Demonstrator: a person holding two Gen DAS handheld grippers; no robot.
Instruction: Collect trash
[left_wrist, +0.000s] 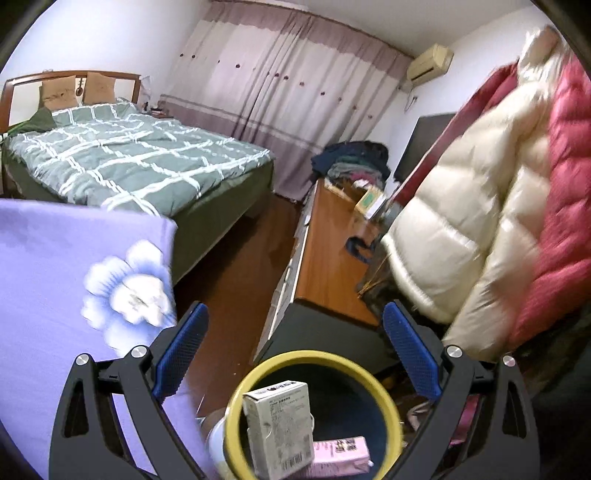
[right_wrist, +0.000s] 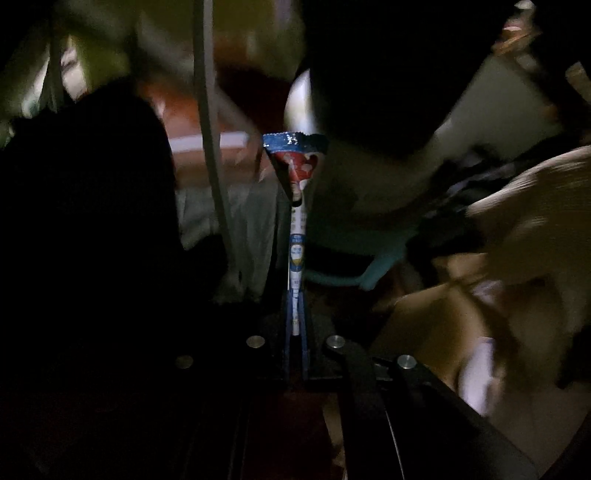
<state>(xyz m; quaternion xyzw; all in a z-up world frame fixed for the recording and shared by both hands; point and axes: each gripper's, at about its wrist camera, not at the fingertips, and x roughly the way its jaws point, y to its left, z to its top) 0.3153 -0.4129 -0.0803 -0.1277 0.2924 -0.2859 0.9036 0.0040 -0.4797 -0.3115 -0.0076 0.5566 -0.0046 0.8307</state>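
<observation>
— Now, where does the left gripper (left_wrist: 295, 343) stand?

— Its blue-padded fingers (left_wrist: 183, 354) are spread wide with nothing between them, above the round dark bin with a yellow rim (left_wrist: 236, 406). Inside the bin lie a white cardboard box with printed labels (left_wrist: 279, 428) and, touching its lower side, a pink flat packet (left_wrist: 341, 452).

— And around it?

— A purple cloth with a white flower print (left_wrist: 74, 280) is on the left, a long wooden dresser (left_wrist: 328, 258) straight ahead, a cream puffer jacket (left_wrist: 461, 221) and a red one (left_wrist: 565, 221) on the right, and a bed with a green checked quilt (left_wrist: 129, 158) further back.

— The right gripper (right_wrist: 295, 317)?

— Its view is dark and blurred. Its fingers are pinched close on a thin blue, red and white foil wrapper (right_wrist: 297, 206), which stands upright from them. What lies behind cannot be told.
</observation>
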